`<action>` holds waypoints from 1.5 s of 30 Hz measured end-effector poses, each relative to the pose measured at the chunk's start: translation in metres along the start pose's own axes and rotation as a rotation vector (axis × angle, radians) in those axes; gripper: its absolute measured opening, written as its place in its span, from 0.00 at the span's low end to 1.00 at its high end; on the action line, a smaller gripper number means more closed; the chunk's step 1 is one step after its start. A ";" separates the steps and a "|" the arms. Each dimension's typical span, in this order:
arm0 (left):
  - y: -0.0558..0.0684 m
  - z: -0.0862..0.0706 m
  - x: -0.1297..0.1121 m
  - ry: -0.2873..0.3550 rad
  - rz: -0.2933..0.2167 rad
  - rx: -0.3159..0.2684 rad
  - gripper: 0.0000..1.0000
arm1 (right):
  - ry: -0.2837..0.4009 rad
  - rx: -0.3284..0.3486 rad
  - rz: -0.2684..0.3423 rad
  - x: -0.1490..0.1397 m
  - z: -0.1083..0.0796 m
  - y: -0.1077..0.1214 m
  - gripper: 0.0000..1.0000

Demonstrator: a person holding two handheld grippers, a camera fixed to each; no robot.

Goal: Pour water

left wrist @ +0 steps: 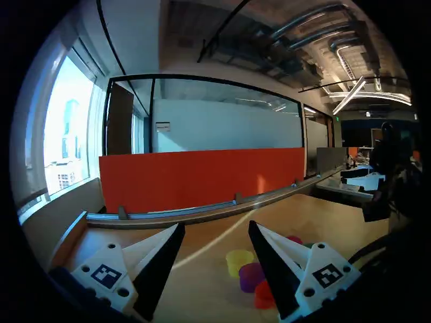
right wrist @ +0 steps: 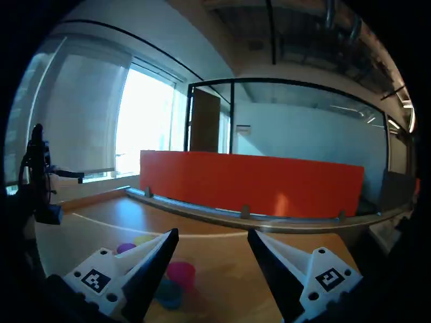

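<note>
"Since the left gripper (left wrist: 215, 224) stands with its fingers spread and nothing between them, I'd judge that no grasp has begun. Same on your side?"

"Yes. The right gripper (right wrist: 213, 232) is spread wide too and holds nothing, above the wooden table (right wrist: 226, 253). Just past its left finger sit a pink cup (right wrist: 181, 273) and a blue cup (right wrist: 168, 293), close together."

"From the left gripper view I get a yellow cup (left wrist: 238, 261), a purple cup (left wrist: 250, 275) and a red cup (left wrist: 264, 295), bunched beside the right finger."

"So the step in hand looks like the reach. Next: choose the vessel with water, come down around it, close."

"Which one is that? Whether any cup holds water I cannot tell."

"Nor can I. The fingers cover part of the cluster, and the dark shape (right wrist: 40, 183) at the left edge is too dim to make out."
</note>
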State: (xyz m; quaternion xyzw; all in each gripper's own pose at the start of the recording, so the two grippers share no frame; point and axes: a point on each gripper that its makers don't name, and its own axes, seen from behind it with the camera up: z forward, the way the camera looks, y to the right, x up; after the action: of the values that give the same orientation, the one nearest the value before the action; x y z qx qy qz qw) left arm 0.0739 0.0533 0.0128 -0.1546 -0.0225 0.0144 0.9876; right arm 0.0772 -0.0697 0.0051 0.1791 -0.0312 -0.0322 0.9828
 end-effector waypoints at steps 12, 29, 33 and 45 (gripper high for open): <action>0.023 0.007 0.002 -0.001 0.015 -0.107 0.87 | -0.026 0.070 0.008 -0.004 0.003 -0.014 0.99; 0.031 0.014 -0.006 -0.032 0.023 -0.148 0.87 | -0.069 0.142 0.005 -0.015 0.005 -0.031 0.99; 0.034 0.014 -0.008 -0.044 0.034 -0.159 0.87 | -0.080 0.156 -0.007 -0.019 0.005 -0.034 0.99; 0.043 0.014 -0.009 -0.058 0.062 -0.179 0.87 | -0.098 0.180 -0.039 -0.027 0.002 -0.040 0.99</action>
State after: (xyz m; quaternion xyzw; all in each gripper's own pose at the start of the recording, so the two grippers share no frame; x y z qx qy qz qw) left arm 0.0628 0.0985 0.0127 -0.2423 -0.0477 0.0474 0.9679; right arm 0.0482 -0.1059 -0.0090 0.2655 -0.0786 -0.0573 0.9592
